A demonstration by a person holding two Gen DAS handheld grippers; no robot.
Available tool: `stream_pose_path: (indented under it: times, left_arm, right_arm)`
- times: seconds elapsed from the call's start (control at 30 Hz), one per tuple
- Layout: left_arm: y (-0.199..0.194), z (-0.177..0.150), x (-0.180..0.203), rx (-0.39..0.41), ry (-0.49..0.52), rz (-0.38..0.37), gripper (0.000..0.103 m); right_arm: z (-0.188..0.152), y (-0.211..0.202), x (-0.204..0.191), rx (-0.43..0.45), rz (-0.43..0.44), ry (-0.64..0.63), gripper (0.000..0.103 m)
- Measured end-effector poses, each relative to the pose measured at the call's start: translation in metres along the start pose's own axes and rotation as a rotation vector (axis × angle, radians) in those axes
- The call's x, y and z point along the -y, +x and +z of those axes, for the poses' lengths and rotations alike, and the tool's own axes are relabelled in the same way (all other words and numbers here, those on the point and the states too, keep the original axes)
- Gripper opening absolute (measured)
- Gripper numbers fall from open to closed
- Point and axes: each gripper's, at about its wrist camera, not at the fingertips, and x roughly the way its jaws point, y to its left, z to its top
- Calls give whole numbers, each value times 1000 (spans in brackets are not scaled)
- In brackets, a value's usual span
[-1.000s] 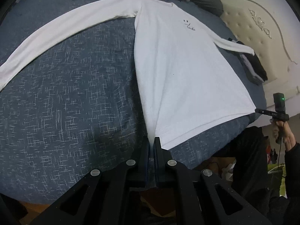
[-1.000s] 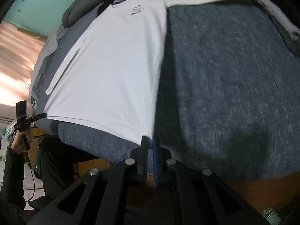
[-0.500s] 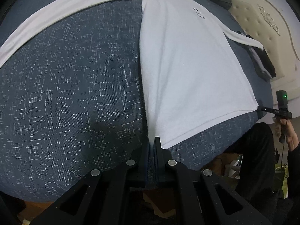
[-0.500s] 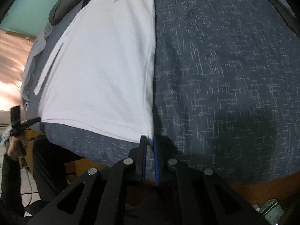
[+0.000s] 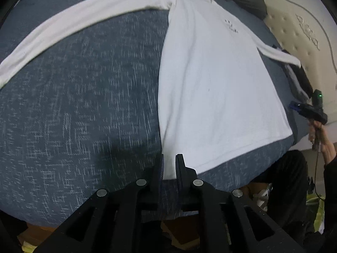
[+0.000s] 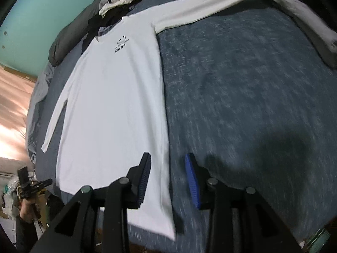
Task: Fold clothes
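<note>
Print on the chest of the white shirt [image 6: 113, 105] shows a small smiley face with the word "Smile" under it; a line of smaller letters between them is too small to read. The shirt lies flat on the blue bedspread [image 6: 242, 105], straight ahead of both grippers, with its hem nearest to them and its sleeves spread out to the sides.

The right gripper [image 6: 168, 179] is wide open. Its blue pads stand on either side of the shirt's side edge near the hem corner, one over white cloth and one over the bedspread, and I cannot tell if they touch the cloth.

The left gripper [image 5: 169, 166] is open only narrowly, with the other hem corner of the shirt [image 5: 210, 94] showing in the gap between its fingers. Whether the fingers grip the cloth I cannot tell
</note>
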Motion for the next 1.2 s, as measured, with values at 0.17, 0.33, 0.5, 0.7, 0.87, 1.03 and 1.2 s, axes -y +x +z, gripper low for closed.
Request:
stream_pose_path:
  times: [0.17,0.33,0.5,0.7,0.87,1.03,1.2]
  left_arm:
    - [-14,6,-8,32,-19,-5,13]
    - [-11,13,-11,35,-33,0,14]
    - [-2,21,-11,33,-42,-2,14]
    - [3,26,-8,34,-46,-10,14]
    - [-1,30,2,39,-26,-16,14]
    - [-7,31,4,51,-19,-22,14]
    - [-5,31,4,52,-28,-30,14]
  right_arm:
    - [23,12,9,-28,-30,-28,34]
    - [31,27,10,-40,-48,-53,15]
    - [38,38,13,-46,-58,-68,2]
    - [38,34,27,-24,-31,-38,1]
    - [39,35,29,-45,-9,-32,3]
    - [27,24,33,-82,34,-29,36]
    - [12,26,31,-138,-3,-84,18]
